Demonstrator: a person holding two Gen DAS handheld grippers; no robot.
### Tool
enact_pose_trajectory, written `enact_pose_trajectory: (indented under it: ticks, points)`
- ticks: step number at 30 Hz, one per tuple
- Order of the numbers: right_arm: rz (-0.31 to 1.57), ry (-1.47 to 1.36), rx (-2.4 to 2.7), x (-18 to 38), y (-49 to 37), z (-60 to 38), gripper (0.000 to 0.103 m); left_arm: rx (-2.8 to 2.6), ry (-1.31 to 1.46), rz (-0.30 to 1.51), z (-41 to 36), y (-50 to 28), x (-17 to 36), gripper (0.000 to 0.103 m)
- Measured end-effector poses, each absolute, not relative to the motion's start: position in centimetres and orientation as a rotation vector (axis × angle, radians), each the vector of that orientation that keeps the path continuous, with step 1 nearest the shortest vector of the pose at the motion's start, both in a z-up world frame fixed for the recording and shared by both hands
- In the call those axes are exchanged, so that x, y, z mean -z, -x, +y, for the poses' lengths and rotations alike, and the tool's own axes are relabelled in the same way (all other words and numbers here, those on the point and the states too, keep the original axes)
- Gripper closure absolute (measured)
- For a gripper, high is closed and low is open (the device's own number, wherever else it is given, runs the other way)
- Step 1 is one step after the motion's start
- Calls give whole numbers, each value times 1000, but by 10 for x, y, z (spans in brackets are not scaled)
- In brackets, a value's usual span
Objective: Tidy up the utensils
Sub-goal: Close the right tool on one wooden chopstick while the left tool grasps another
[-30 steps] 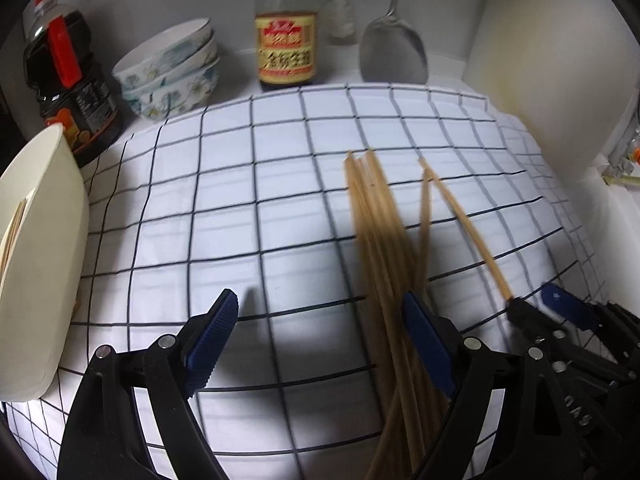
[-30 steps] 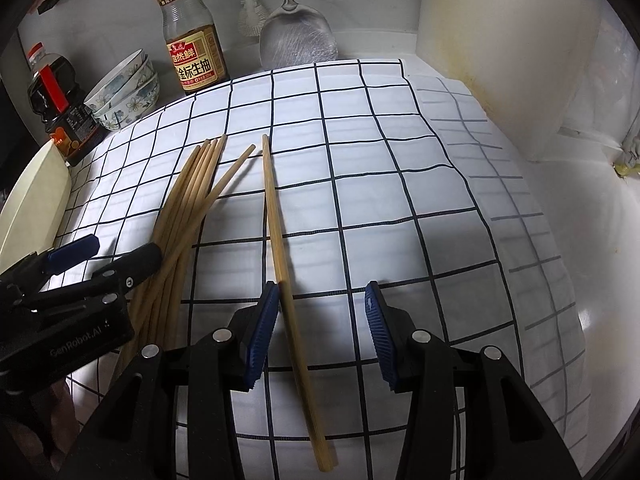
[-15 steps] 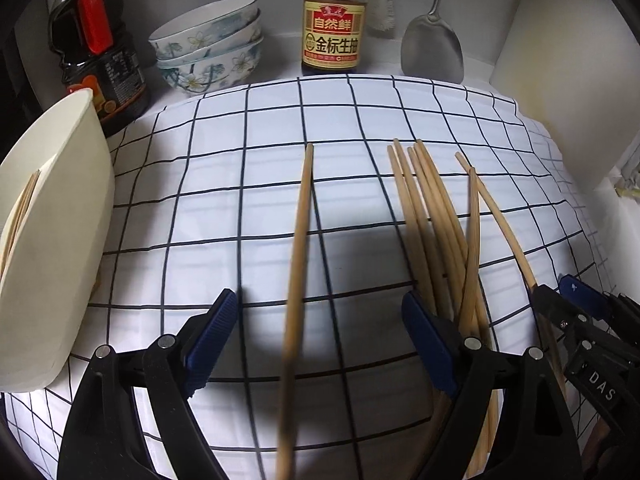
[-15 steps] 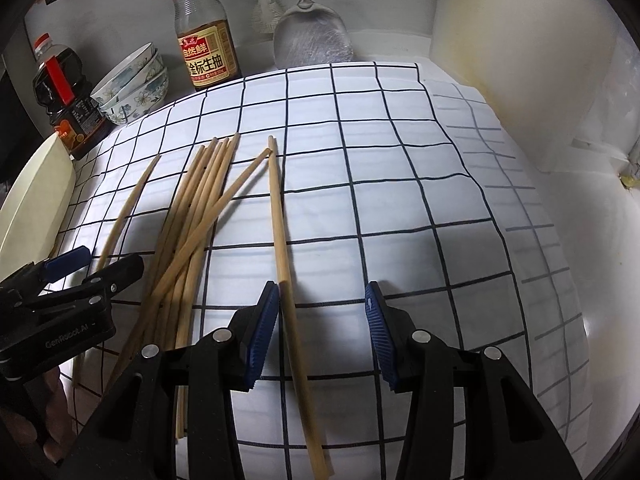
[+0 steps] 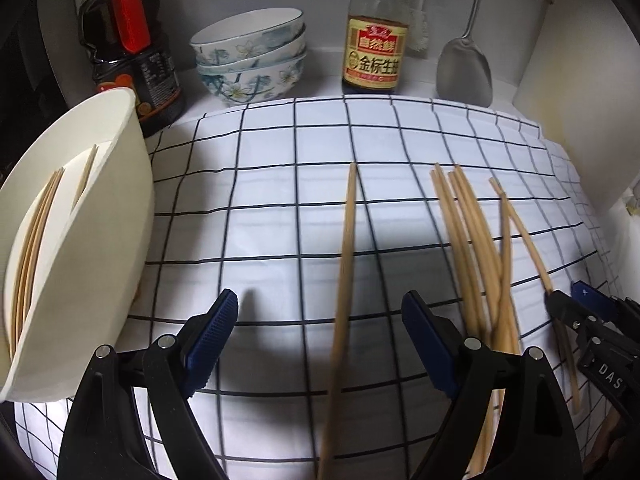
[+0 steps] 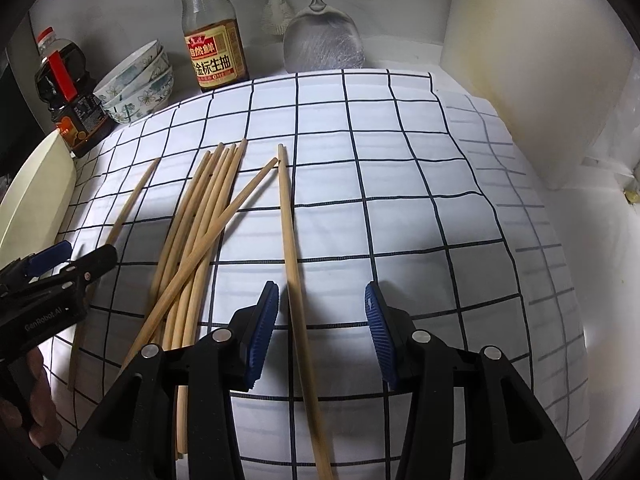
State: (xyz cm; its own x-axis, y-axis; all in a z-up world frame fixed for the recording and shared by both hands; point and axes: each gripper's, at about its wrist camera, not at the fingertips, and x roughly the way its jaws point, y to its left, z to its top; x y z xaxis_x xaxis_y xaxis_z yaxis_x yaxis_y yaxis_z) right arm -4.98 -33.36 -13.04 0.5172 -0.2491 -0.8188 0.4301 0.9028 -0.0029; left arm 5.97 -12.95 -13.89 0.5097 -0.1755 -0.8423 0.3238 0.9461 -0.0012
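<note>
White cloth point(image 5: 272, 208) with a dark grid covers the counter in a cramped kitchen corner, and the chopsticks lie on it. Nearest in the left wrist view, the left gripper point(image 5: 318, 340) stands spread wide with a single chopstick point(image 5: 344, 280) between its jaws, neither pad touching it; the stick's long axis runs straight away from the camera, its tip toward the back wall. In the right wrist view the right gripper point(image 6: 320, 328) is partly spread around another lone chopstick point(image 6: 292, 256), just beside the left pad but seemingly not pinched, also lying near to far. Between the two sits the loose bundle of chopsticks point(image 6: 200, 232), fanned slightly, one crossing diagonally. At the left a cream holder point(image 5: 92, 240) already has several sticks in it, so sorting looks underway; next, each gripper would need to settle lower and close squarely across its stick. Farther back stand stacked bowls point(image 5: 252, 60), a soy sauce bottle point(image 5: 376, 48) and a metal spatula point(image 5: 464, 68).
</note>
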Motion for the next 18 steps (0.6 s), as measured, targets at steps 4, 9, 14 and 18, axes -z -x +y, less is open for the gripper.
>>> enact_pose_trajectory:
  ticks: [4,9,14,18]
  points:
    - [940,-202,411,131,48,-334,60,294,-164,1004,-126,-66,143,21]
    - [937,-171,412,132,43,-332,60,288,-180,998,-125,-67,148,20]
    - [929,-126,401,133,40,-327,61,303,-181,992,-126,-68,149,23]
    - [934,-122,383,133,42,-324,81,345,-206,972,-133,-59,145,45]
